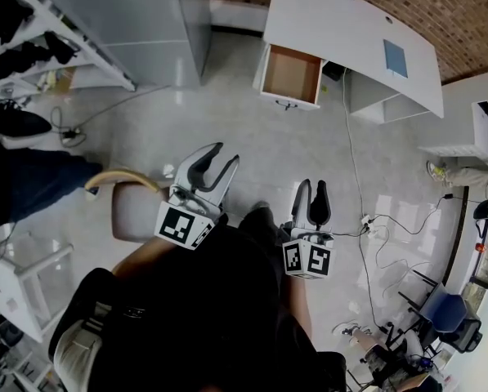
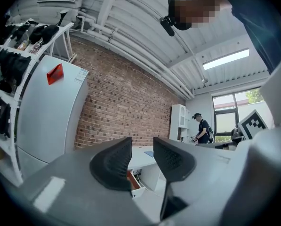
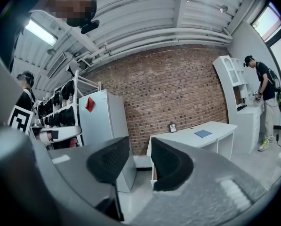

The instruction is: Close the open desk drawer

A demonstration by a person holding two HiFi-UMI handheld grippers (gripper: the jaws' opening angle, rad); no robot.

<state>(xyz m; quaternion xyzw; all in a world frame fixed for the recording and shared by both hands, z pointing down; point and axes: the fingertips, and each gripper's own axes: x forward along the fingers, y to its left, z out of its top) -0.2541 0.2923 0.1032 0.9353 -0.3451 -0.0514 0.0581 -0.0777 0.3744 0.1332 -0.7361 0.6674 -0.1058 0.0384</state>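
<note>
Upper centre of head view: drawer [image 1: 291, 74] pulled out of the white bench [image 1: 354, 23], brown interior exposed, white front panel; lower centre: left hand-held gripper [image 1: 226, 153] and right hand-held gripper [image 1: 312, 184], well apart from it, jaws parted, grasping nothing

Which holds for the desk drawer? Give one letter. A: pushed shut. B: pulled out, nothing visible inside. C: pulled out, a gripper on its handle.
B: the drawer stands out from the white desk, its brown bottom bare; left gripper and right gripper hang well short of it.
</note>
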